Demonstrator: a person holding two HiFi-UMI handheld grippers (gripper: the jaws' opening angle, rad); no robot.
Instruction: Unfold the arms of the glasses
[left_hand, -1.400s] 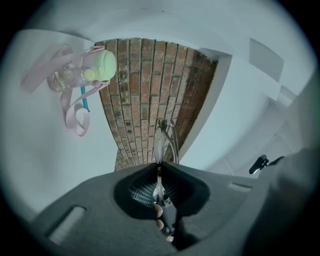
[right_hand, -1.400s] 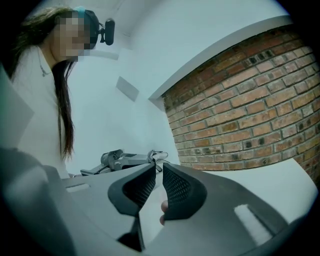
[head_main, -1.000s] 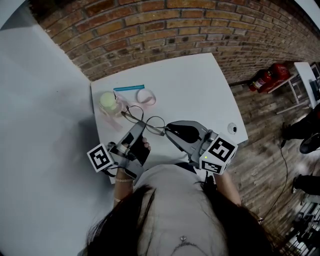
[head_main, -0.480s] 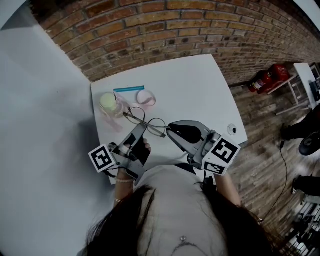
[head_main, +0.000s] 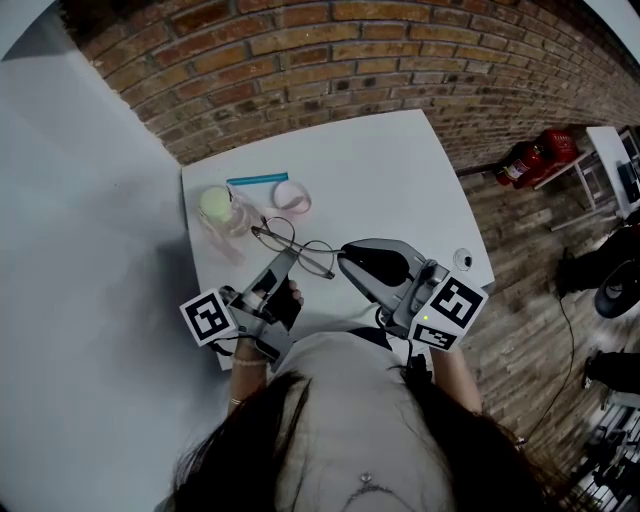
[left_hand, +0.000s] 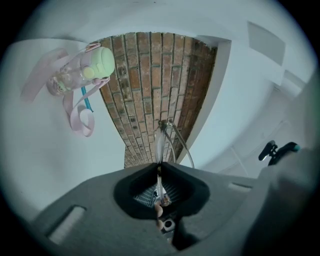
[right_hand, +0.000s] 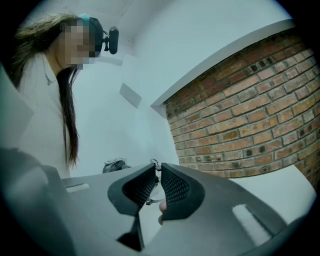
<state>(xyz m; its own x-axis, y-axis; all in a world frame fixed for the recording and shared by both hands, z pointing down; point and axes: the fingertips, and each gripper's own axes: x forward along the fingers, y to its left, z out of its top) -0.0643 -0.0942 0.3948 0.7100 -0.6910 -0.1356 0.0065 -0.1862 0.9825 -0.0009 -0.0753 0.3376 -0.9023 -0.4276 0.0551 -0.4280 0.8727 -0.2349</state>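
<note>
Left gripper: closed on the glasses. A thin wire part of the frame runs straight up out from between the jaws.
Right gripper: jaws drawn almost together. A small metal end of the glasses shows at their tips and appears pinched there.
Head view, grippers: the left gripper and right gripper point inward toward each other, with the glasses between the two tips.
Position of glasses: near the front edge of the bench, directly ahead of the person. They appear raised off the surface, but contact cannot be ruled out.
Orientation: seen edge-on along the left gripper, with the lenses stacked in line. Which part each gripper holds, frame front or arm, is too fine to confirm.
Step in hand (judgement): one gripper steadies the frame while the other takes an arm. The unfolding looks begun rather than finished.
Next move (judgement): swing the held arm outward about its hinge while the other gripper keeps the frame steady. Light force is needed, as the wire is thin and could bend or slip from the pads.
Surroundings: a bottle with a pink strap and a blue stick lie at the far left of the bench, well apart from the work.
</note>
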